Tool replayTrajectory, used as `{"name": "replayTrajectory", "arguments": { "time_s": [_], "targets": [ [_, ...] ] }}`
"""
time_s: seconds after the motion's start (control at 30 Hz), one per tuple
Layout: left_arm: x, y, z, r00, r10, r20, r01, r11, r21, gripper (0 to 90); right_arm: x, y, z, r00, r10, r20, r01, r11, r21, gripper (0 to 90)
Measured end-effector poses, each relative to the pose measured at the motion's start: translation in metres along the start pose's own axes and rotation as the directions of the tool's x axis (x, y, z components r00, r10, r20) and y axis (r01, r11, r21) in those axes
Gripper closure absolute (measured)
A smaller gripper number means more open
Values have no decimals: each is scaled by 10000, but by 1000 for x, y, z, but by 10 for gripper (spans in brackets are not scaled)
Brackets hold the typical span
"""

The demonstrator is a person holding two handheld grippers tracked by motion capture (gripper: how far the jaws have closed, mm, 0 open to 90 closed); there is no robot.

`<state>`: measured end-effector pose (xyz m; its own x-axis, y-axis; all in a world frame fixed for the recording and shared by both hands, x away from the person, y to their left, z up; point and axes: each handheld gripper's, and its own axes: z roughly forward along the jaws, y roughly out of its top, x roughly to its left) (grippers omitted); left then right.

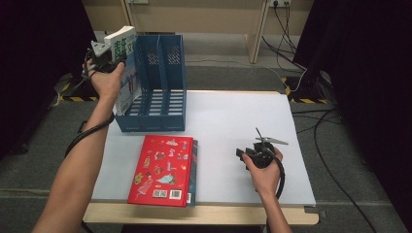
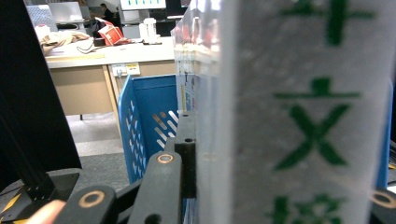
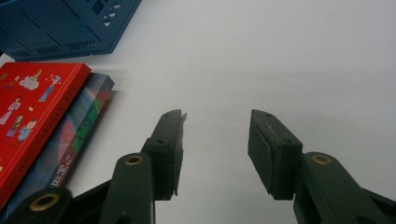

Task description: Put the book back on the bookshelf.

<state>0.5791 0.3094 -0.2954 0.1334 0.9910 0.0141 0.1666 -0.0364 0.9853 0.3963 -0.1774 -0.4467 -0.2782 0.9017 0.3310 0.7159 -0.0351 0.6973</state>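
A white book with green characters [image 1: 127,73] [image 2: 299,116] stands nearly upright at the left side of the blue file rack [image 1: 160,87] [image 2: 144,121]. My left gripper [image 1: 109,56] [image 2: 285,177] is shut on its upper part. I cannot tell whether the book's lower end is inside the rack's left slot or against its outer wall. A red picture book [image 1: 163,170] [image 3: 28,107] lies flat on a darker book [image 1: 193,170] [image 3: 79,135] near the front edge. My right gripper [image 1: 241,155] [image 3: 215,149] rests low over the white table [image 1: 233,116], open, with nothing between its jaws.
The rack stands at the table's back left corner with its slots facing forward. Cables run over the grey floor [image 1: 316,121] right of the table. A desk [image 2: 93,60] with clutter stands behind the rack in the left gripper view.
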Motion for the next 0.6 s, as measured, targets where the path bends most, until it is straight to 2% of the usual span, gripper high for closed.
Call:
{"name": "replayTrajectory", "arguments": {
  "time_s": [0.27,0.43,0.6],
  "targets": [
    [2,-4,6,10000,67,23,-67,10000,-20,735,0,0,1,9999,97,-25,-97,9999,84,556],
    [3,-8,11,10000,63,4,-63,10000,-57,735,0,0,2,10000,-73,39,73,10000,50,556],
    [3,-14,16,10000,50,35,-49,10000,-62,735,0,-1,3,10000,64,-24,-63,9999,114,556]
  ]
}}
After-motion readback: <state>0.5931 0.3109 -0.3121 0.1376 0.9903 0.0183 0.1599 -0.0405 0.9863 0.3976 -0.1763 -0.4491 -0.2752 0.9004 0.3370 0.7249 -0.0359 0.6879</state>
